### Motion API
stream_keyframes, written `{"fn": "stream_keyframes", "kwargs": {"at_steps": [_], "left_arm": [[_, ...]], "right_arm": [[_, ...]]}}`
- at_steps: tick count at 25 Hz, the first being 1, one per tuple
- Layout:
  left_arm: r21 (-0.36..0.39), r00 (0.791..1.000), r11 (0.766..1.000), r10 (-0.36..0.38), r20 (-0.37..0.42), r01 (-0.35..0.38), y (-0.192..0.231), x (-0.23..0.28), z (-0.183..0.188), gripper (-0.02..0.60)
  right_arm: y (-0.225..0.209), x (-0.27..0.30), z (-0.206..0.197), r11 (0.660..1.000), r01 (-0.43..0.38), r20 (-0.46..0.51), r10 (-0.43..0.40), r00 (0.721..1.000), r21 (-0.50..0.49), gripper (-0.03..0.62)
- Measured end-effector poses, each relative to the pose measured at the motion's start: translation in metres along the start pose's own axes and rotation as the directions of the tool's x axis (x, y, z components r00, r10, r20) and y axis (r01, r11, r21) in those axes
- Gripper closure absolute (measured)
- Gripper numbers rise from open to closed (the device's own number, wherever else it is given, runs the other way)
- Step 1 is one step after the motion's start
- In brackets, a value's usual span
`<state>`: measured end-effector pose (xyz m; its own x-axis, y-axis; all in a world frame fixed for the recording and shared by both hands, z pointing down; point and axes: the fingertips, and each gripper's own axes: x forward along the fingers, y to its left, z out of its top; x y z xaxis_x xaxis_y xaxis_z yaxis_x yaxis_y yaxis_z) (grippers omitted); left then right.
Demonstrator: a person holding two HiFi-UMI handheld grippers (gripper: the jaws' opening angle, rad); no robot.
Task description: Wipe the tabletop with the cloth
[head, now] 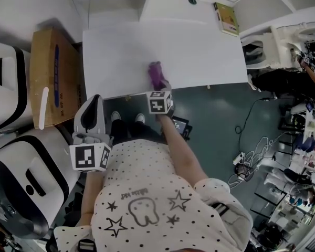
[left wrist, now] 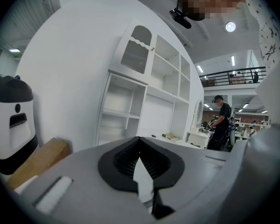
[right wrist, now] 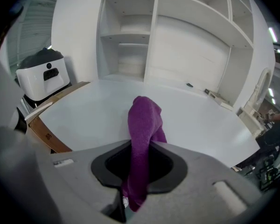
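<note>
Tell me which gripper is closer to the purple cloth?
Right. The right gripper grips the purple cloth over the table; the left gripper hangs beside the person, off the table.

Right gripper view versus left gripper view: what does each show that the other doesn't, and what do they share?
Only the right gripper view: the purple cloth clamped in the right gripper, held over the white tabletop.
Only the left gripper view: the left gripper, jaws together on nothing, and a standing person in the background.
Both: the white shelving, the cardboard box and the white machine.
</note>
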<state>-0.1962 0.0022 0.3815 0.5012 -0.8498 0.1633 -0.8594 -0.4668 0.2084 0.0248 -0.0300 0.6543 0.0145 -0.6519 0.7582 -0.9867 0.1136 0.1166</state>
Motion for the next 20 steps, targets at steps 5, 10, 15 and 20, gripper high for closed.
{"fn": "stream_keyframes", "kwargs": {"at_steps": [5, 10, 15, 20], "left_arm": [[-0.005, 1.000, 1.000, 0.003, -0.001, -0.003, 0.013, -0.010, -0.001, 0.586], [-0.007, 1.000, 1.000, 0.011, 0.002, -0.011, 0.026, -0.018, 0.001, 0.587], [-0.008, 1.000, 1.000, 0.019, 0.011, -0.018, 0.038, -0.028, 0.002, 0.587], [-0.012, 0.999, 0.999, 0.036, 0.017, -0.036, 0.052, -0.040, 0.003, 0.586]], "right_arm": [[0.023, 0.000, 0.004, 1.000, -0.011, -0.007, 0.011, 1.000, -0.020, 0.530], [0.041, 0.001, 0.007, 1.000, -0.016, -0.005, 0.016, 1.000, -0.022, 0.530], [0.059, 0.002, 0.013, 0.999, -0.023, -0.001, 0.023, 1.000, -0.036, 0.530], [0.085, 0.002, 0.017, 0.998, -0.044, 0.003, 0.044, 0.999, -0.051, 0.530]]}}
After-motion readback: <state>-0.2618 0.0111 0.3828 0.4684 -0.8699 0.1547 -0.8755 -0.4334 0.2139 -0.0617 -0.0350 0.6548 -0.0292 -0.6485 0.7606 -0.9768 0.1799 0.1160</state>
